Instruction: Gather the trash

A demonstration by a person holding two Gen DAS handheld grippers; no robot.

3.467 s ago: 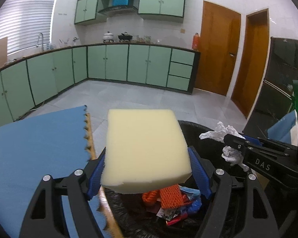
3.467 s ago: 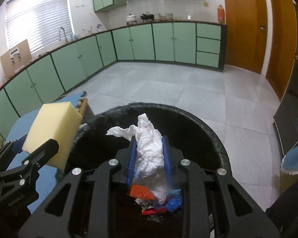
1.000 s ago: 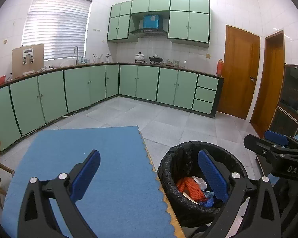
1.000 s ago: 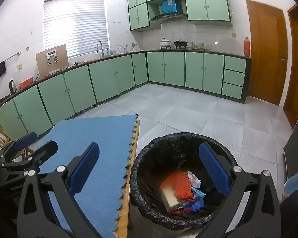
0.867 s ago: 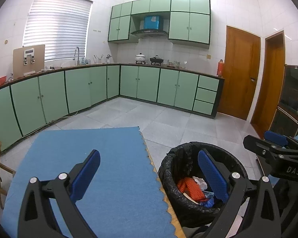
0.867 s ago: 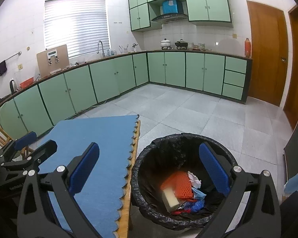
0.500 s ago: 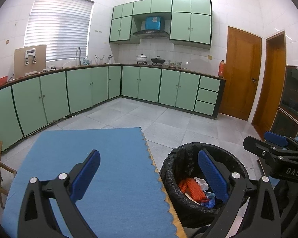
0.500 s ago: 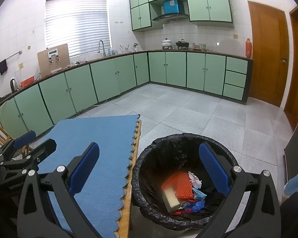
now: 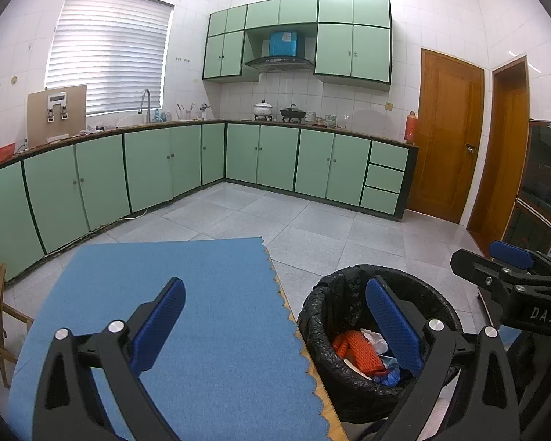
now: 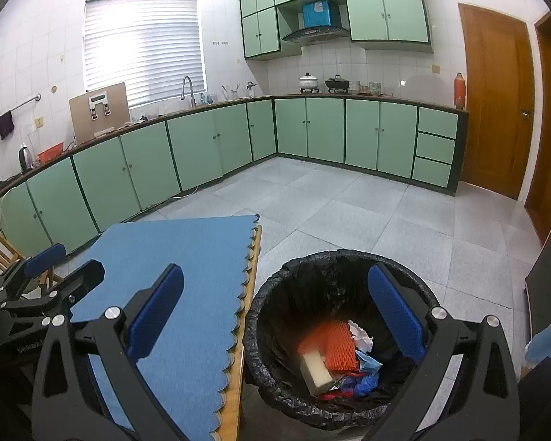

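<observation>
Both tools are held raised with their jaws spread wide and nothing between them: the left gripper (image 9: 272, 321) looks out over the blue mat (image 9: 187, 330) that covers the counter (image 10: 235, 378), while the right gripper (image 10: 275, 310) is aimed at the black-lined trash bin (image 10: 272, 294) standing on the floor just beside the counter's right edge. All the trash in view lies low in the bin: a pale foam block (image 10: 316, 371), an orange mesh piece (image 10: 339, 347), crumpled white paper (image 10: 360, 334) and blue scraps (image 10: 367, 376), below and ahead of the right jaws and to the lower right of the left ones. The part of the mat that shows carries nothing, so there is no piece for either side to line up on; collection looks finished as far as these views reach. If anything remains, it lies outside them, and the left gripper, over the mat, would likely be the nearer.
</observation>
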